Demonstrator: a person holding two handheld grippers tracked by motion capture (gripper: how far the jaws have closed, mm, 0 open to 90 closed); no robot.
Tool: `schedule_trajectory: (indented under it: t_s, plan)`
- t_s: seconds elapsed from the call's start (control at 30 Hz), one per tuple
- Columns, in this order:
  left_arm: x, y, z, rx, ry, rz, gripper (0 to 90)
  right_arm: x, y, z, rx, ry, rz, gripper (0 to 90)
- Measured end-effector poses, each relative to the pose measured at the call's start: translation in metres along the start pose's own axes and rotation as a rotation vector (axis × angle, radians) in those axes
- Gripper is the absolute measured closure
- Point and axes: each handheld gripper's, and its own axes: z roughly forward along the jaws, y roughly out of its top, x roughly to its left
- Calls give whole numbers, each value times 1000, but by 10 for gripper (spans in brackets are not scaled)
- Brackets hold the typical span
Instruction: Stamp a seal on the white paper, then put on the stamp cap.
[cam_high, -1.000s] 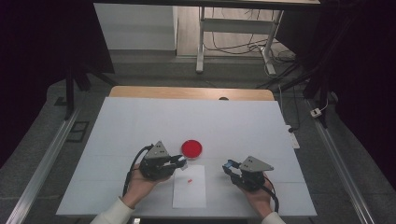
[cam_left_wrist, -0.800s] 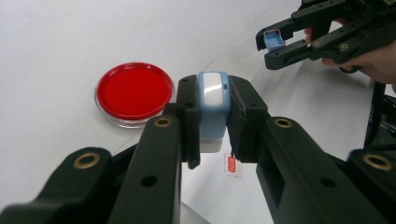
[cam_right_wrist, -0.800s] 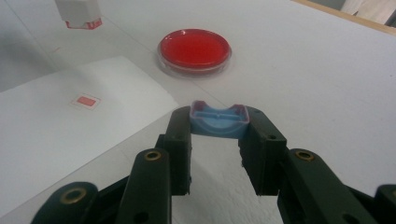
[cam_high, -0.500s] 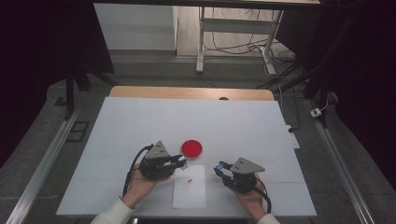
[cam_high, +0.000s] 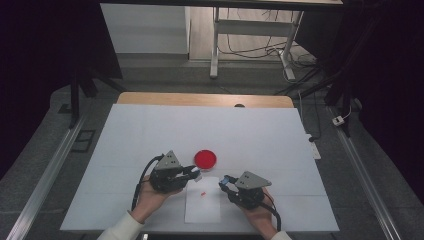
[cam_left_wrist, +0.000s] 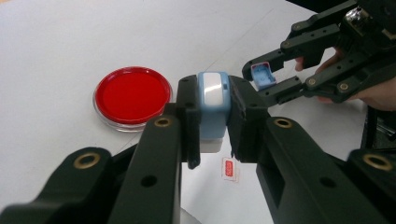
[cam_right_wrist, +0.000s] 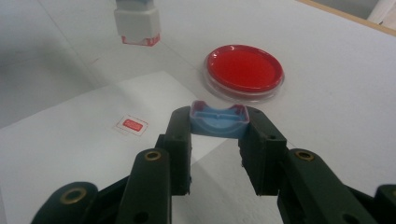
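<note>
Roughly counted: two grippers, one stamp body, one blue cap, one sheet of paper with one red imprint, one red dish, one table.

Nearest the bottom edge of the high view, two hands come in, each holding a gripper. Left gripper sits lower centre-left, right gripper lower centre-right, the white paper sheet between and just below them.

Left gripper view: its jaws are clamped narrow on the stamp, a blue-and-white block held upright at frame centre, above the paper. Red stamp imprint lies on the sheet just below it.

Right gripper view: its jaws are closed to a moderate gap on the blue cap, hollow side facing up, centre frame, clear of the table. The same cap shows upper right in the left gripper view, near the stamp but apart from it.

Farther off, the red round dish rests on the white table, above the paper at mid-frame, touched by neither gripper.
</note>
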Motion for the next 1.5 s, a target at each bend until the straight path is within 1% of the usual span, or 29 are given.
schedule_trajectory:
  t_s: [0.03, 0.07, 0.1, 0.43, 0.93, 0.97, 1.03, 1.17, 1.33, 1.47, 1.5]
  plan:
    - [0, 0, 0, -1, -1, 0, 750, 1, 0, 0, 5, -12, -2, 644]
    - [0, 0, 0, -2, -1, -2, 750, 2, 0, 1, -1, 1, 0, 644]
    - [0, 0, 0, -2, -1, -2, 750, 2, 1, 2, -1, 3, -1, 644]
    - [0, 1, 1, -6, -10, -10, 750, 7, 2, 5, 0, 7, -11, 644]
    - [-5, 4, -1, -26, -11, -4, 750, 20, 8, 14, -12, 34, -25, 644]
    - [-5, 4, -2, -29, -10, -4, 750, 21, 9, 14, -5, 27, -28, 644]
    - [-6, 4, -2, -34, -9, -2, 750, 22, 10, 16, -9, 32, -26, 644]
    - [-6, 5, -3, -36, -9, -2, 750, 25, 11, 19, -6, 22, -31, 644]
    - [-8, 6, -2, -38, -11, -2, 750, 28, 13, 22, -14, 17, -37, 644]
    - [-8, 6, -2, -42, -10, -5, 750, 30, 14, 23, -19, 16, -32, 644]
    - [-8, 6, -2, -43, -10, -5, 750, 30, 14, 23, -19, 15, -38, 644]
